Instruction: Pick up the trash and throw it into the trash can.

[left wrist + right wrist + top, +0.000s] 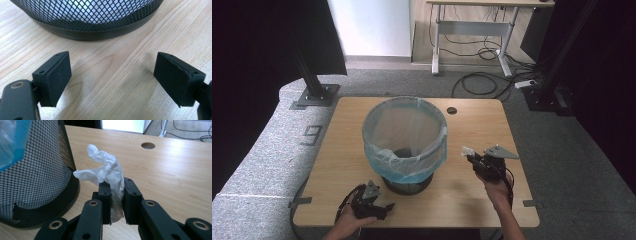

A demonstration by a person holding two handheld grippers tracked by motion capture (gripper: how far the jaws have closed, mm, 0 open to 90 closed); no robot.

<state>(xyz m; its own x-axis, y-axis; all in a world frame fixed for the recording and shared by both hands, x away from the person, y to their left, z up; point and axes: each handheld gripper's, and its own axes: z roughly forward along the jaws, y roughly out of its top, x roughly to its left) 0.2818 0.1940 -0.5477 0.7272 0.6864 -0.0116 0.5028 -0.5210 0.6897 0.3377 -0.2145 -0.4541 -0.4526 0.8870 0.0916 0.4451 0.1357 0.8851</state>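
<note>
In our right gripper (pixel 117 202), raised off the table (pixel 472 125) on an outstretched forearm just right of the bin, we pinch a crumpled white tissue (pixel 107 173) between two flat black jaws; its wrinkled, papery folds billow up above the pads and lean toward the wastebasket (pixel 37 177). In the high view the same gripper (pixel 471 156) holds the tissue (pixel 468 150) beside the basket's rim, apart from it. Our left gripper (pixel 112 80) rests low near the table's front edge, its matte, blocky jaws spread wide with bare wood grain between them. The round basket (pixel 406 145) is black diamond mesh with a solid base band, lined with a thin, translucent blue bag (pixel 384 157) folded over the rim. The tabletop is pale laminate wood with a round cable hole (pixel 452 110).
</note>
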